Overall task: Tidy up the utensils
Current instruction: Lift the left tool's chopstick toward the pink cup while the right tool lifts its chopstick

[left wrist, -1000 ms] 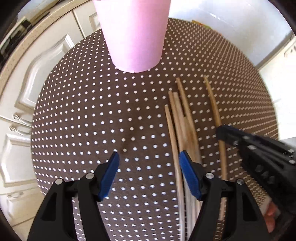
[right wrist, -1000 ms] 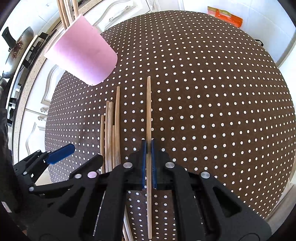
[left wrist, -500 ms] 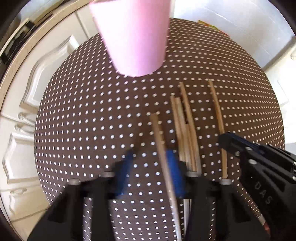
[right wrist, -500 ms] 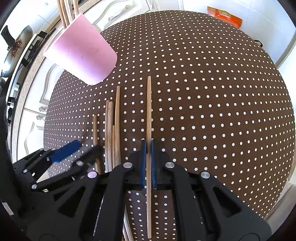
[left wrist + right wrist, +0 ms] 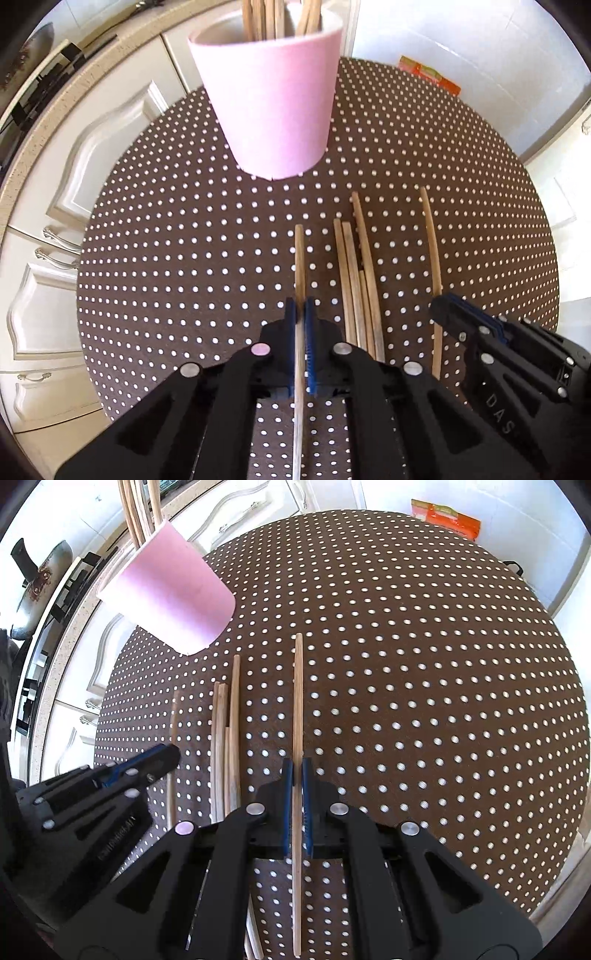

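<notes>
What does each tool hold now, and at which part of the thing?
Left tool: one chopstick, gripped mid-length. Right tool: another chopstick, also gripped mid-length.

We see a round dotted table [image 5: 424,686] bearing a pink cup [image 5: 273,107], loose chopsticks [image 5: 354,280] and, perhaps, an orange packet [image 5: 447,518].

On the counter [image 5: 184,258] a cup [image 5: 269,103] is standing at the far side with sticks [image 5: 258,18] inside it. Nearer, a bundle of chopsticks [image 5: 356,280] is lying side by side. To its left the left claw [image 5: 300,314] is clasping one chopstick [image 5: 299,258]; to its right the right claw [image 5: 297,775] is clasping another chopstick [image 5: 297,701]. A packet [image 5: 445,518] is sitting at the far right edge.
</notes>
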Demonstrator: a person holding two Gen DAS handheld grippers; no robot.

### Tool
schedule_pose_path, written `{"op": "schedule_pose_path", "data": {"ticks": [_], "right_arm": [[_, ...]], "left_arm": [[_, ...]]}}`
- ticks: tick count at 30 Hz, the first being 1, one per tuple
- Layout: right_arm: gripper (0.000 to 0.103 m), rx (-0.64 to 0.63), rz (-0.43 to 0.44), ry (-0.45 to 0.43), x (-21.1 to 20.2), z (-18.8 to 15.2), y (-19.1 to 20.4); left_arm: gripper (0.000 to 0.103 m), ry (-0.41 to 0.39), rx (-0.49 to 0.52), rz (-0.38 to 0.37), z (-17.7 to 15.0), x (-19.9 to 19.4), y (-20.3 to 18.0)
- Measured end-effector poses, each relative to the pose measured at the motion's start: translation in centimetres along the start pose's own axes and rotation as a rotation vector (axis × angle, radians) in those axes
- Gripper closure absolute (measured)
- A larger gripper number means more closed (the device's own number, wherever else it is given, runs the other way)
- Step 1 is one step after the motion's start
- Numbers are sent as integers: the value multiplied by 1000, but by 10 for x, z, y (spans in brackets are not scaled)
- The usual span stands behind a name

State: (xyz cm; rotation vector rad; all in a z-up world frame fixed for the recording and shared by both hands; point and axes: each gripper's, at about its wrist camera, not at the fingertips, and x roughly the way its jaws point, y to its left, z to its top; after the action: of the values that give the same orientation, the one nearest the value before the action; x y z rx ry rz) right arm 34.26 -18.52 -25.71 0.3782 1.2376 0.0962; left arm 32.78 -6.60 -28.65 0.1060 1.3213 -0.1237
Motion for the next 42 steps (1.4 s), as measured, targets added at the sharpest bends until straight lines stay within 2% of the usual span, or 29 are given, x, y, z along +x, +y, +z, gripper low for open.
{"op": "schedule_pose_path", "data": {"ticks": [5,11,18,22,31,42], "right_arm": [[98,-15,0,-22,-15,-8,-5],[98,-36,7,-57,-39,-20,-11],[98,-79,26,-124,-78,-31,-12],[98,-103,31,-169,-100,-36,-17],[98,-150,50,-309,-146,-26,-9],[98,-205,104,-556,-218,-10,15]], "left_arm": [[98,-32,-6,19,-6,-21,-8],[98,-76,-31,36,-32,-57,-5],[98,-142,-65,51,-48,-87,-2],[98,-186,-77,56,-52,-110,-14],[98,-334,-90,60,-60,-165,-30],[98,-557,-130,44,-59,-232,-22]]}}
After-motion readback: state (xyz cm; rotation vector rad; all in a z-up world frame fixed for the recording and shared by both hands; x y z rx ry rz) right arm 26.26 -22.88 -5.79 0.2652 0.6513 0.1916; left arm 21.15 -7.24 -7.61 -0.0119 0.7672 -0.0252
